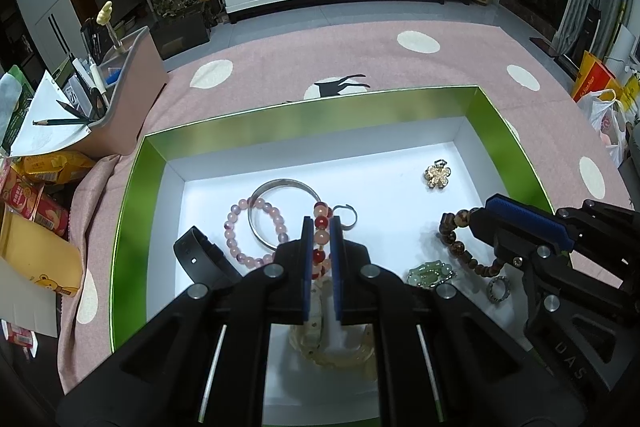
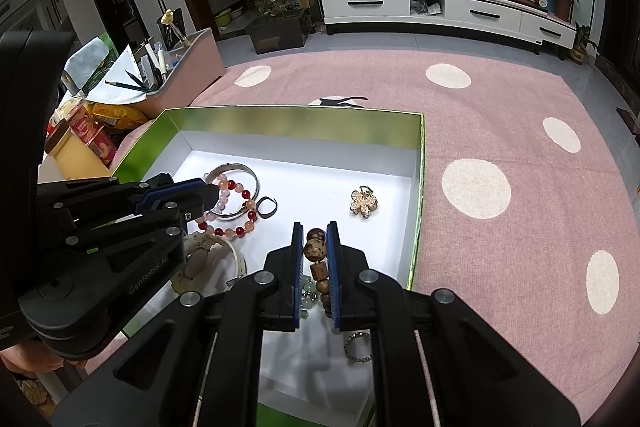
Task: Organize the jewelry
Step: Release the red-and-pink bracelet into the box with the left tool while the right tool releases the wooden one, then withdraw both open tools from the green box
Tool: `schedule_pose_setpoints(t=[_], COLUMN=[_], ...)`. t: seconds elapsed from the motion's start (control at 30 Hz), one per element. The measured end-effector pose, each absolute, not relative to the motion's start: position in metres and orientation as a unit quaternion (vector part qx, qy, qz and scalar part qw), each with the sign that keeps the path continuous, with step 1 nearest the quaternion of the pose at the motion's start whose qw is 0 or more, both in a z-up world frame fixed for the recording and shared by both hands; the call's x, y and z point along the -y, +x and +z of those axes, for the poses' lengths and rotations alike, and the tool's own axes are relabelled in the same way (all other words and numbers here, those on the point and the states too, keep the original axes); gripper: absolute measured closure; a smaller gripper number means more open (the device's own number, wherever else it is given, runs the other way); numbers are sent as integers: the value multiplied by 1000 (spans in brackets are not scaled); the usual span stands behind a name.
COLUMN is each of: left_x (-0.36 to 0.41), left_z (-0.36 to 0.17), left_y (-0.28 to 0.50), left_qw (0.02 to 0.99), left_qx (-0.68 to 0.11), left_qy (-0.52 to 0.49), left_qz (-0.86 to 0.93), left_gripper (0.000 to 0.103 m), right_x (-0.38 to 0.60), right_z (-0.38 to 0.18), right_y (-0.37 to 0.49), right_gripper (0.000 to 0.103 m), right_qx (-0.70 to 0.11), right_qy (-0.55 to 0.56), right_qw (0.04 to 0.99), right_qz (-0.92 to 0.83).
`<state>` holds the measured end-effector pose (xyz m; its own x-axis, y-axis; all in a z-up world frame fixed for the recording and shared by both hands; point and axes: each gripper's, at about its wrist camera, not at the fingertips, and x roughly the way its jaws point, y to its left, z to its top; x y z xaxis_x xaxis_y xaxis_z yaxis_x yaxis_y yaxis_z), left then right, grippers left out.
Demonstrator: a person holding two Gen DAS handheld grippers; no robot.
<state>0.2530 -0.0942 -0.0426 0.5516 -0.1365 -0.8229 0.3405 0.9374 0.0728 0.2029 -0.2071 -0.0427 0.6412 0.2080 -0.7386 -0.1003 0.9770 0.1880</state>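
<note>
Inside the green-walled white tray point(image 1: 136, 195), left gripper point(image 1: 321, 227) clamps the red-and-peach bead bracelet point(image 1: 320, 223) (likely to sort it), right gripper point(image 2: 316, 235) pinches the brown wooden bead bracelet point(image 2: 314, 247).

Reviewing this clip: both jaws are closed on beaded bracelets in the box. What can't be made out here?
- Cream bangle, left wrist view: mostly hidden under the left gripper.
- Green jade piece, right wrist view: largely covered by the right gripper.
- Small silver ring: partly hidden behind the gripper body, detail too small.
- Black band: lower end hidden by the gripper.
</note>
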Motion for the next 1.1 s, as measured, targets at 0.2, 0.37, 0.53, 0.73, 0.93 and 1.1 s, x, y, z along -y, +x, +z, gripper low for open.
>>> schedule_pose_setpoints(t=[0.2,0.37,0.53,0.73,0.93,1.1], left_x=[92,90,91,92,88,83], left_z=[-45,-44,-42,-40,-30,-15], left_y=[253,253,251,249,244,237], left_qw=[871,869,869,869,873,879], left_qx=[-460,-464,-465,-464,-457,-446], left_qy=[111,111,114,116,118,121], left_qz=[-132,-130,-127,-127,-125,-115], left_gripper=[95,95,95,70,48,30], right_x=[206,208,210,211,214,215], right_z=[-44,-43,-41,-37,-25,-11], right_y=[202,200,198,196,189,181], right_gripper=[92,92,92,91,89,72], right_qx=[-419,-423,-421,-417,-407,-397], right_qy=[63,62,61,61,61,56], right_qw=[902,900,901,904,909,914], right_qz=[85,81,79,75,72,66])
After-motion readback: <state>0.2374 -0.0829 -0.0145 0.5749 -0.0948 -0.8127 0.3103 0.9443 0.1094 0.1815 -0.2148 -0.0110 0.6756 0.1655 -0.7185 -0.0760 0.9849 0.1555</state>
